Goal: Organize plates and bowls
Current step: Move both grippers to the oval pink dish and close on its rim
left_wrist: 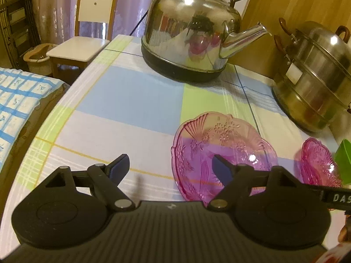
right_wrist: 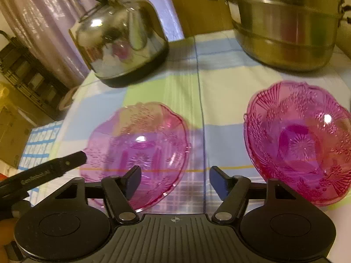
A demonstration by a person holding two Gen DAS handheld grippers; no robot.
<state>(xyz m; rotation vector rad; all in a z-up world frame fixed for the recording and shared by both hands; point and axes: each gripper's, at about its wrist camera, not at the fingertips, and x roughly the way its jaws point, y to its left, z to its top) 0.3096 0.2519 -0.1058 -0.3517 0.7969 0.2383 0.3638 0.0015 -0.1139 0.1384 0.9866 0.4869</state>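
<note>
A shallow pink glass plate lies on the checked tablecloth, and it also shows in the right wrist view. A deeper pink glass bowl sits to its right, seen at the right edge of the left wrist view. My left gripper is open and empty, its right finger over the plate's near rim. My right gripper is open and empty, low over the cloth between plate and bowl. The left gripper's black finger shows by the plate's left edge.
A steel kettle stands at the back of the table. A steel steamer pot stands at the back right. A green item sits by the bowl. A chair and a bed lie off the table's left edge.
</note>
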